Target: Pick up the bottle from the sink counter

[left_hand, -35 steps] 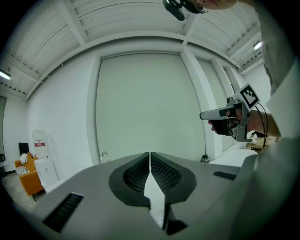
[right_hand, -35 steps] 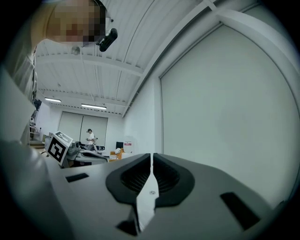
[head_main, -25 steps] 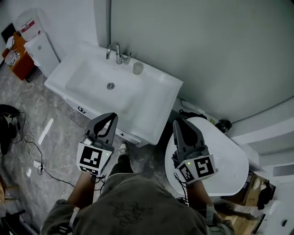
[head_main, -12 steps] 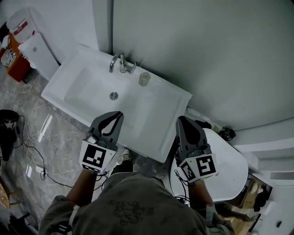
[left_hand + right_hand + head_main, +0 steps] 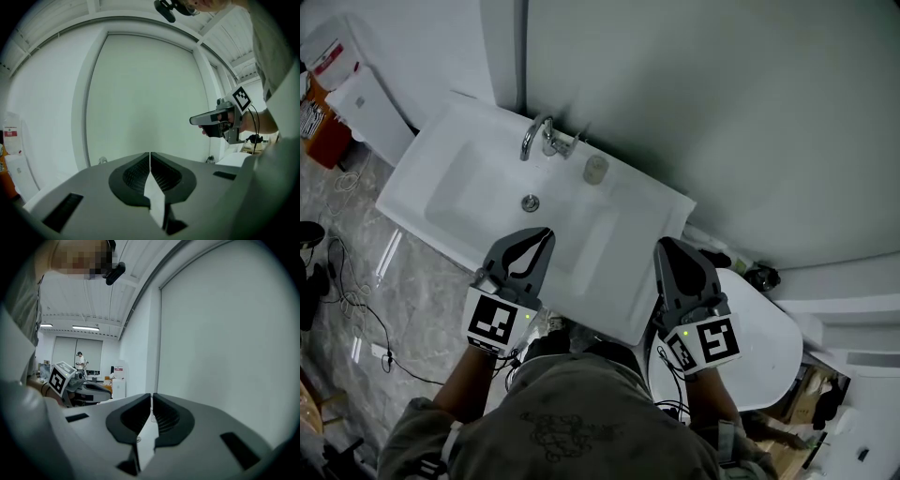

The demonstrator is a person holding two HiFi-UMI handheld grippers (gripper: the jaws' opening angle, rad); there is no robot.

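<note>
Bottle (image 5: 595, 169) stands at back of sink counter (image 5: 649, 204), just R of tap (image 5: 539, 139). Left gripper (image 5: 542, 234) & right gripper (image 5: 664, 247) are near front edge, jaws closed tight, nothing held. Best: open right jaws first, then reach fwd and straddle bottle mid-body.

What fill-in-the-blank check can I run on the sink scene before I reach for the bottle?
1. The left gripper and the right gripper both have their jaws ____.
2. In the head view, the bottle stands on the sink counter just to the ____ of the faucet.
3. Between each gripper's jaws there is ____.

Missing words: shut; right; nothing
</note>
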